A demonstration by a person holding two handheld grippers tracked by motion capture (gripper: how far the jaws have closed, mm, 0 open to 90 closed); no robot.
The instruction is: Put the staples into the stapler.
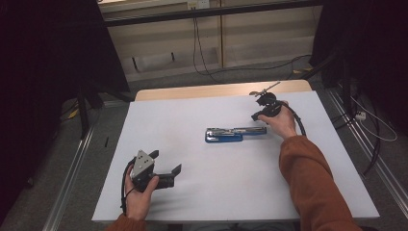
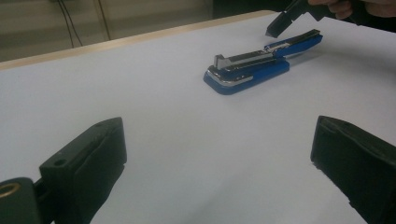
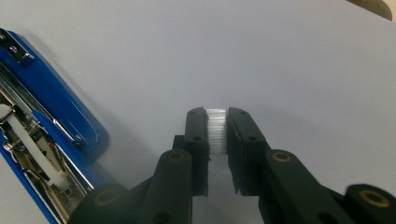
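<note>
1. Staples (image 3: 216, 130), a short silvery strip of them, sit pinched between the pads of the right gripper (image 3: 217, 122), whose jaws stand nearly together with only the strip's width between them.
2. The blue stapler (image 1: 235, 134) lies near the middle of the white table (image 1: 202, 187), swung fully open and flat, with its metal magazine channel facing up; the right gripper hovers just beyond its right end.
3. The left gripper (image 1: 167, 167) rests on the near left of the table, well apart from the stapler, jaws wide and holding nothing.
4. The strip is probably light, thin and brittle: glued staples snap apart under a hard squeeze or a twist, so a gentle hold on its two flat sides, as now, suits it best.
5. The stapler looks stiff and fairly heavy for its size, with smooth plastic and polished metal that may slide on the table; the blue base (image 2: 252, 74) would be the safest place to steady it, away from the spring pusher (image 3: 35, 151) in the channel.
</note>
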